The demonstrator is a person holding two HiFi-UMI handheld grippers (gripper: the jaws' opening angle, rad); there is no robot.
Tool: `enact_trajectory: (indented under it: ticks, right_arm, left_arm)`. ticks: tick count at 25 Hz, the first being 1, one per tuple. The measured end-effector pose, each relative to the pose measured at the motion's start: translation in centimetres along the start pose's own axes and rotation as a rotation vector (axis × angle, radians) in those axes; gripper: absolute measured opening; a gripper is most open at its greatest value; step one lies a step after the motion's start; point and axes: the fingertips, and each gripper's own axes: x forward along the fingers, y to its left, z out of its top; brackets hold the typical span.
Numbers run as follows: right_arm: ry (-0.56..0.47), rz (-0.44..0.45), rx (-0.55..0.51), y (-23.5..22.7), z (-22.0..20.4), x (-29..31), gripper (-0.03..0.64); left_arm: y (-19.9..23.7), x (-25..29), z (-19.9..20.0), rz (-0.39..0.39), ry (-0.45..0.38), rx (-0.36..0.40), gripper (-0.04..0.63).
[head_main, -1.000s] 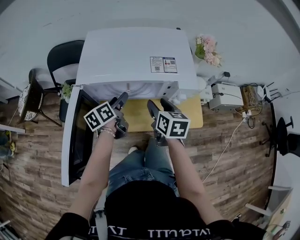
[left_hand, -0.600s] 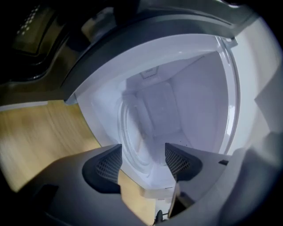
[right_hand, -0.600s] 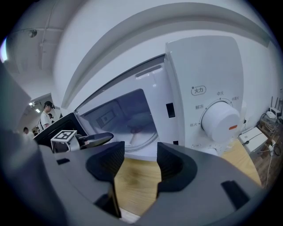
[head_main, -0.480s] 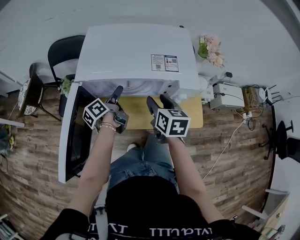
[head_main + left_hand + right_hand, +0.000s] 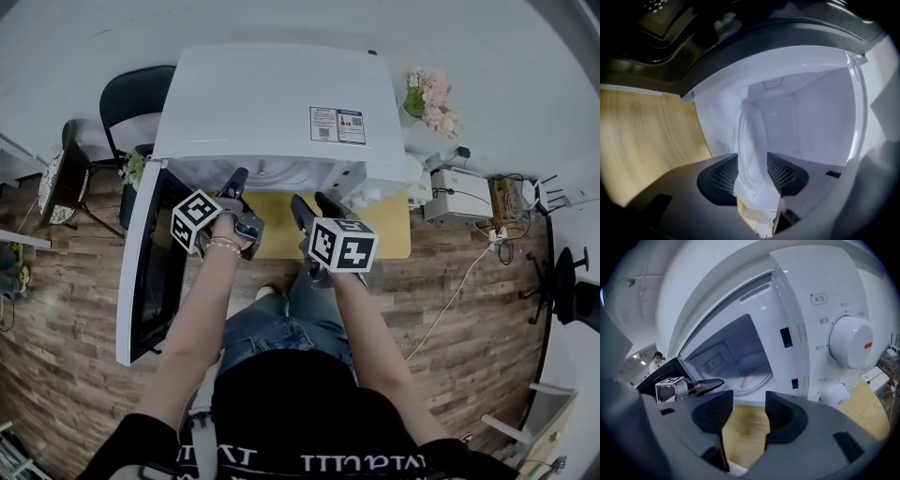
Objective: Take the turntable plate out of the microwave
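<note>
A plank floor [image 5: 469, 309] and a pale wall surround a white microwave [image 5: 272, 103] on a light wooden table [image 5: 384, 230]. The microwave's door [image 5: 150, 272] is swung wide to the left. In the left gripper view, the pads of the left gripper [image 5: 752, 174] stand one on each side of the rim of the glass turntable plate [image 5: 750, 140]. The jaws are closing on that rim, and the plate fills the gap between them. The plate lies on the floor of the microwave's cavity, and this gripper reaches into the cavity's mouth at its left side. Its marker cube [image 5: 197, 220] sits just outside, by the door's hinge edge. The right gripper [image 5: 746, 416] hangs in front of the microwave over the table. Its jaws are spread but closing, with only the table top showing through the gap. It points at the cavity's right edge, near the round knob [image 5: 851, 341] of the control panel. Pink flowers [image 5: 431, 98] stand behind the microwave on the right.
</note>
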Motion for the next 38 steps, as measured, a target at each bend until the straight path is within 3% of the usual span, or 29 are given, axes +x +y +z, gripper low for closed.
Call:
enact_trajectory:
  ticks: [3, 5, 15, 26, 30, 34, 38]
  right_arm:
    - [0.006, 0.008, 0.03, -0.1, -0.5, 0.7, 0.221]
    - [0.007, 0.017, 0.061, -0.3, -0.8, 1.2, 0.219]
    - [-0.068, 0.151, 0.427, -0.7, -0.7, 3.8, 0.196]
    - [-0.199, 0.289, 0.812, -0.1, 0.0, 7.9, 0.171]
    - [-0.257, 0.327, 0.891, 0.1, 0.7, 8.7, 0.137]
    - [-0.276, 0.288, 0.924, -0.1, 0.4, 9.1, 0.064]
    - [-0.275, 0.295, 1.024, -0.5, 0.2, 9.2, 0.051]
  left_arm:
    - [1.5, -0.1, 0.2, 0.079, -0.021, -0.013, 0.079]
    - [2.1, -0.1, 0.2, 0.108, -0.026, -0.006, 0.032]
    - [0.9, -0.8, -0.1, 0.099, -0.018, -0.045, 0.026]
    - [0.2, -1.1, -0.4, 0.098, 0.007, -0.028, 0.026]
    - [0.0, -0.9, -0.6, 0.091, 0.029, -0.008, 0.026]
    - [-0.2, -1.1, -0.6, 0.079, 0.044, 0.002, 0.026]
    - [-0.3, -1.1, -0.9, 0.062, 0.064, 0.023, 0.028]
